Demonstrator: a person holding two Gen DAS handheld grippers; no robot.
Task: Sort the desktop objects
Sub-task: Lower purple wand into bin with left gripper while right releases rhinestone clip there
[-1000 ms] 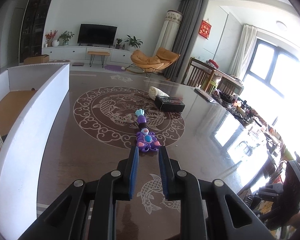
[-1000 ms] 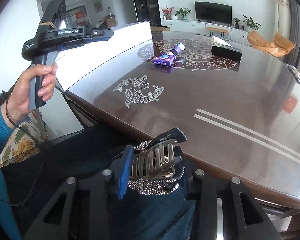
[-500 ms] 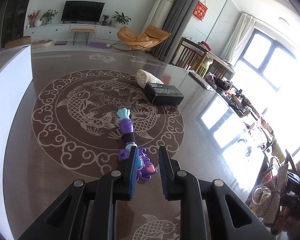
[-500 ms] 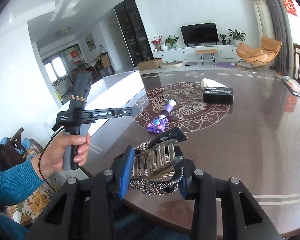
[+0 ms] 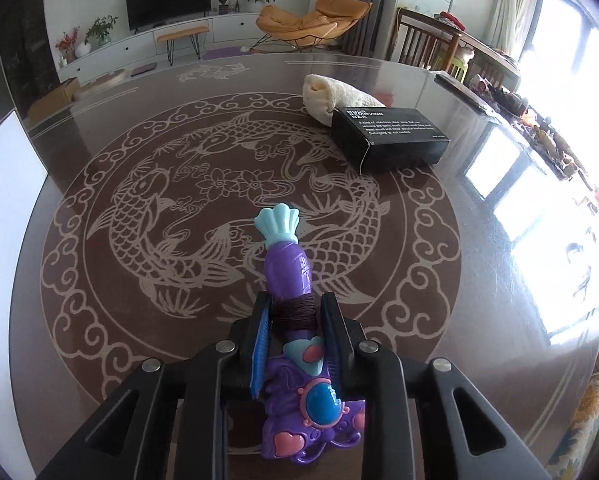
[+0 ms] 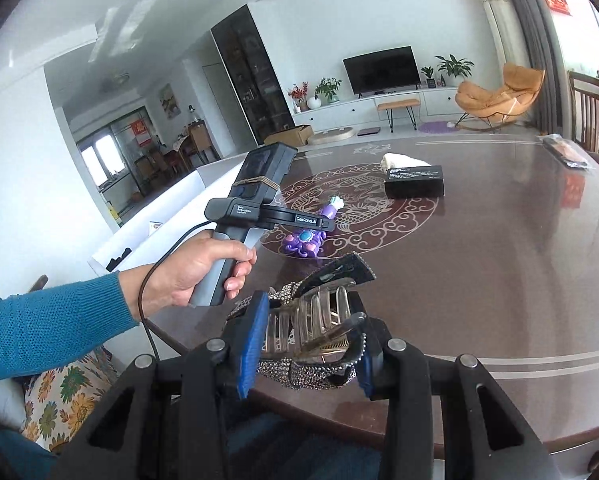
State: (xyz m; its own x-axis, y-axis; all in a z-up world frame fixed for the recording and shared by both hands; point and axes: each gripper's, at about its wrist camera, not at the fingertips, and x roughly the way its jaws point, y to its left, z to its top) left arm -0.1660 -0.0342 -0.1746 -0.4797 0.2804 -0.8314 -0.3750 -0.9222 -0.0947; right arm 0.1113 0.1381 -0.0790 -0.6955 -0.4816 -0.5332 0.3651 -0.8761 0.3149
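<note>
A purple toy wand point(image 5: 289, 280) with a pale blue shell tip lies on the dark patterned table point(image 5: 179, 208). My left gripper point(image 5: 295, 312) is open, its jaws straddling the wand's dark-wrapped neck, not clamped. The wand also shows in the right wrist view point(image 6: 305, 238), under the left gripper point(image 6: 319, 224). My right gripper point(image 6: 305, 320) is shut on a rhinestone hair claw clip point(image 6: 315, 320), held above the table's near edge.
A black box point(image 5: 389, 142) lies beyond the wand, with a rolled cream towel point(image 5: 335, 96) behind it. A white storage box point(image 6: 187, 208) stands along the table's left side. Clutter lines the table's far right edge point(image 5: 539, 128).
My left gripper has moved forward and down over the wand, so its jaws now straddle the neck. My right gripper has risen and moved up to the table with the clip.
</note>
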